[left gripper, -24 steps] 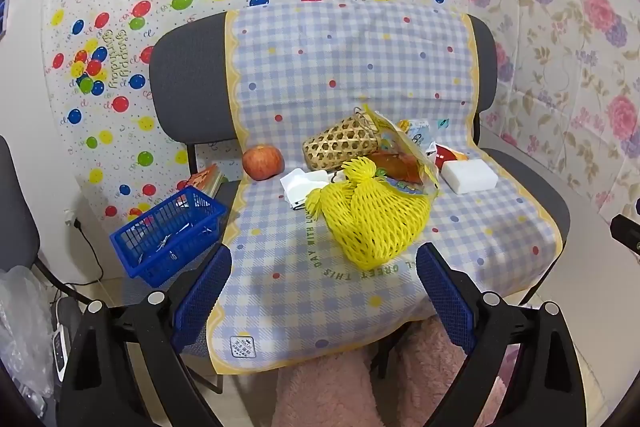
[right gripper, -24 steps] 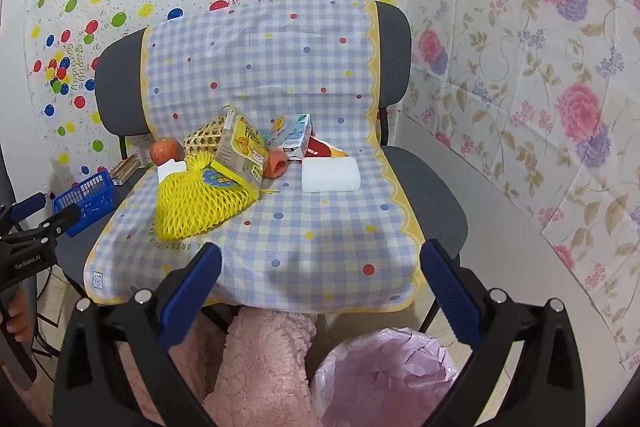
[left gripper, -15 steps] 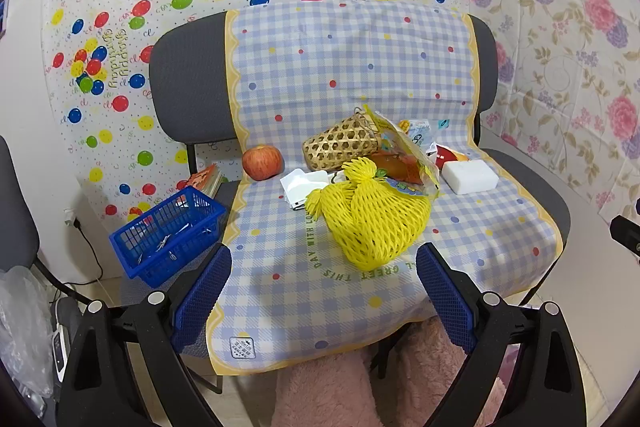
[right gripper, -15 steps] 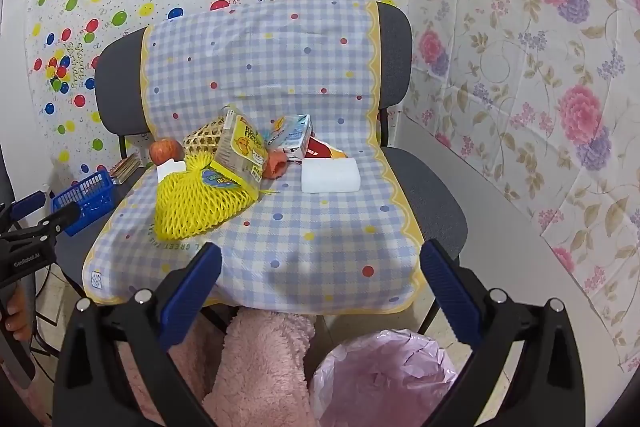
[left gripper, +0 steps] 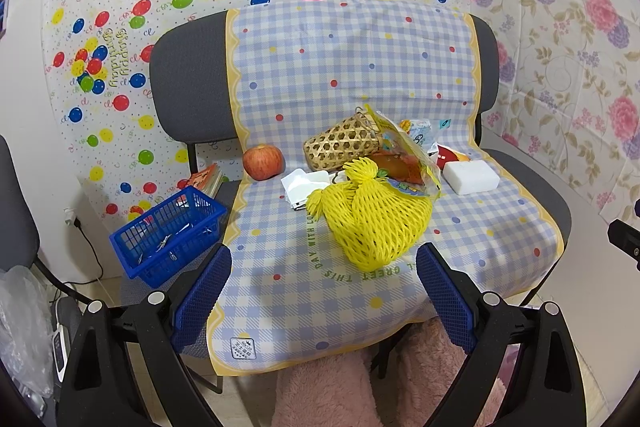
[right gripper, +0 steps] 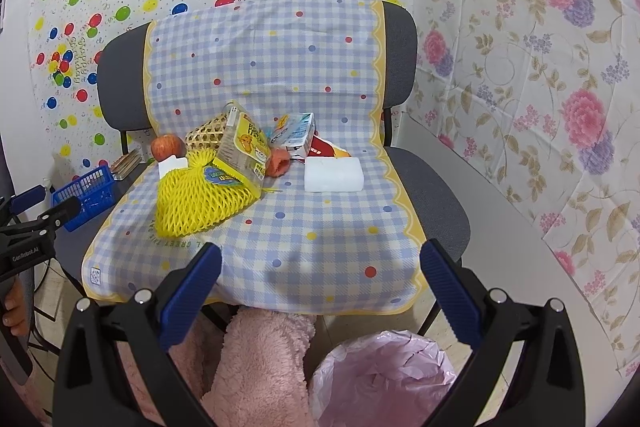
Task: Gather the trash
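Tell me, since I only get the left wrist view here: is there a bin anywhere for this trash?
Observer: Yes. A round bin lined with a pink plastic bag stands on the floor in front of the grey cloth-covered chair, below the right claw.
Operator: Is that claw carrying anything?
Observer: No, it is open with nothing between its fingers.
Operator: Can you see what holds my claw?
Observer: A bare hand grips the handle of the left claw at the picture's left edge.
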Available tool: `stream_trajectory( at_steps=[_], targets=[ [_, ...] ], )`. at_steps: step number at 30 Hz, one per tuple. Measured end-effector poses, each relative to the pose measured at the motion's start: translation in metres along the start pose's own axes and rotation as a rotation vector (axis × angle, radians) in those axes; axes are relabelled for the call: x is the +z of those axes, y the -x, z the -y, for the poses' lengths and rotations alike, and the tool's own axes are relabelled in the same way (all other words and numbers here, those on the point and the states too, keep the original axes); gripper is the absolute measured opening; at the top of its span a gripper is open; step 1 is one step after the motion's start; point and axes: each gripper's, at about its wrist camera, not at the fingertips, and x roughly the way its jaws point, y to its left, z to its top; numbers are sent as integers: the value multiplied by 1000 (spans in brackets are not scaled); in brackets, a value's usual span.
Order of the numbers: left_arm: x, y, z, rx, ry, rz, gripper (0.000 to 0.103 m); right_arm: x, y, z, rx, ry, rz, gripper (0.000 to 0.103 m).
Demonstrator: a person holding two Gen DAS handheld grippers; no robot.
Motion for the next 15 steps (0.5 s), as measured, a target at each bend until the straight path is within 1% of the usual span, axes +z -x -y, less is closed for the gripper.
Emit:
stream_trajectory(
  at_steps=[15],
  targets=[
    [1,0,0,0,0,-1,93,-1,-1,1,1,2,-10,97]
  ],
)
